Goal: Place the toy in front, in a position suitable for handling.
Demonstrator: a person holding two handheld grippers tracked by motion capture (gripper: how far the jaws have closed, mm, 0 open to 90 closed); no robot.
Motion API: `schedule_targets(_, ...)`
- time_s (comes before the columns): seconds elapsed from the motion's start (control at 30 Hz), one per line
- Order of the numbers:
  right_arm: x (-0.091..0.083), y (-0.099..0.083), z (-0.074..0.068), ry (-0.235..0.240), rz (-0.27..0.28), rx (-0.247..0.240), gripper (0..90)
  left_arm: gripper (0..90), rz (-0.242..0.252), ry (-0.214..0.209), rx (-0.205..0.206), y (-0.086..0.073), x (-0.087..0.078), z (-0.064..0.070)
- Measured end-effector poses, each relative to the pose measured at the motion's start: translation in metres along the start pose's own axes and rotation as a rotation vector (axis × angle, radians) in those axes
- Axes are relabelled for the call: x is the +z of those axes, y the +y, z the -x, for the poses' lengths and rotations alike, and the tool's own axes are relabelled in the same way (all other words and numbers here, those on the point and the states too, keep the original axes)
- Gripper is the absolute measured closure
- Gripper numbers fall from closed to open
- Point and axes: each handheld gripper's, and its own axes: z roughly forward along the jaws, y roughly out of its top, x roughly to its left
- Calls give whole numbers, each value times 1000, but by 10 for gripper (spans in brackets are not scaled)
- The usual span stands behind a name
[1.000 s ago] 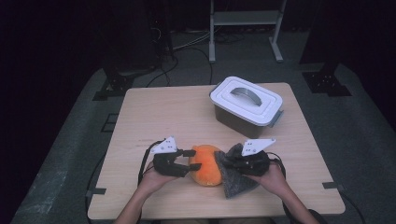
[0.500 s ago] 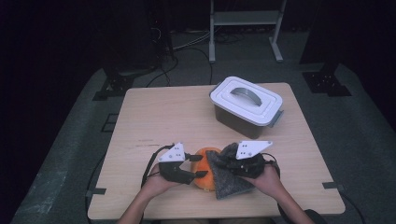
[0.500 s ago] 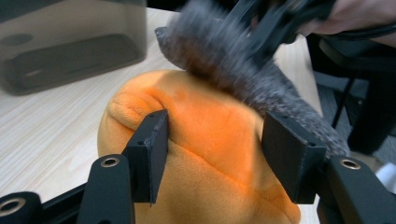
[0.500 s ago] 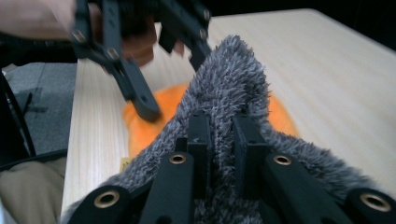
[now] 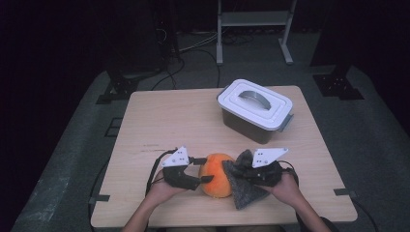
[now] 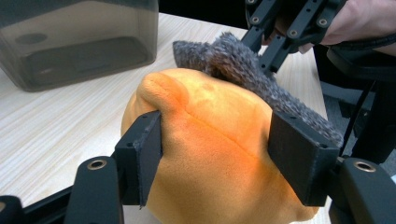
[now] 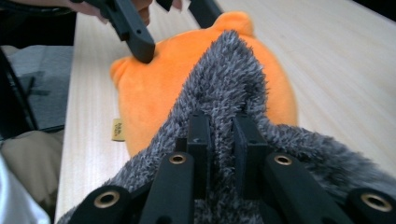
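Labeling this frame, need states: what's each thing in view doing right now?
Orange plush: on the table, squeezed by the left tongs.
Grey fuzzy cloth: draped against the plush, pinched by the right tongs.
Storage box: lid on, handle flat, untouched.
Table: bare wood around them.

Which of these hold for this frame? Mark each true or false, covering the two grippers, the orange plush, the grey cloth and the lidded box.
1. The left gripper has its jaws on either side of the orange plush. True.
2. The right gripper is open and holds nothing. False: it is shut on the grey fuzzy cloth.
3. The cloth lies partly over the plush. True.
4. The storage box has its lid off. False: the white lid is on.
5. The plush sits inside the box. False: it rests on the table.
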Motion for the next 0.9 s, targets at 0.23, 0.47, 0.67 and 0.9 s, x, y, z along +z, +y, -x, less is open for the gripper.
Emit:
schedule_targets(0.23,7,22,-13,-6,57,-59,781,380,-12,-13,54,2,4,7)
schedule_targets(0.47,4,5,5,-13,-7,-6,777,381,-13,-13,33,-1,2,3)
schedule_targets(0.67,-2,13,2,-17,55,-1,780,396,-6,-38,84,2,6,9)
schedule_targets(0.9,4,25,-2,-3,86,-19,778,400,-11,-67,105,3,8,13)
